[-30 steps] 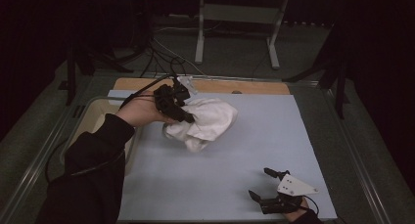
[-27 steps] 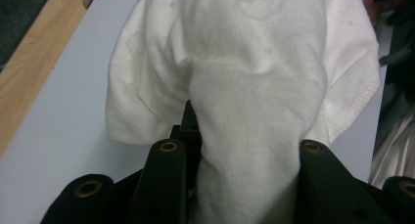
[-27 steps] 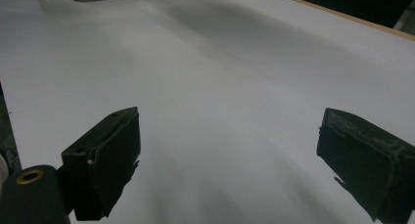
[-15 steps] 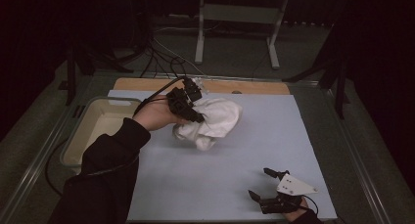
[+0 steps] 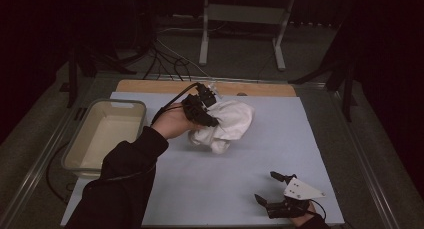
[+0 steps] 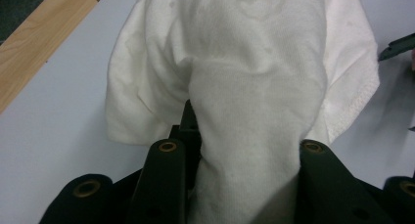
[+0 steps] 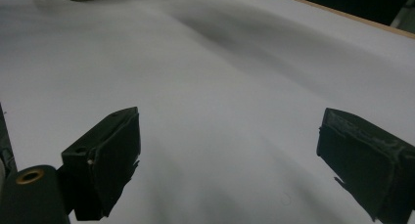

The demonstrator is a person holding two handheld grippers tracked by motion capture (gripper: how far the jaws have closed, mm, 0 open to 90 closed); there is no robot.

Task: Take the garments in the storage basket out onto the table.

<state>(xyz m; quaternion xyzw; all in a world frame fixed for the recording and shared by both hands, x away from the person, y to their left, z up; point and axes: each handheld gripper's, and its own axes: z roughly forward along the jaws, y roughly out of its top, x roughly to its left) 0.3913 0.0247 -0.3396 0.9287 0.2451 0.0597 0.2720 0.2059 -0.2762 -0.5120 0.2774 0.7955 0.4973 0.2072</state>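
Left claw clamped on white cloth

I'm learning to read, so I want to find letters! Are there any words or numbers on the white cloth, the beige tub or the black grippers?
None: no words, numbers or signs can be read anywhere.
Crumpled white cloth: plain fabric, with a faint pale mark near its top edge too dim to make out.
Beige plastic tub: bare.
Black left gripper and black right gripper: no labels; the right one's grey three-cornered plate has small dots, not letters.
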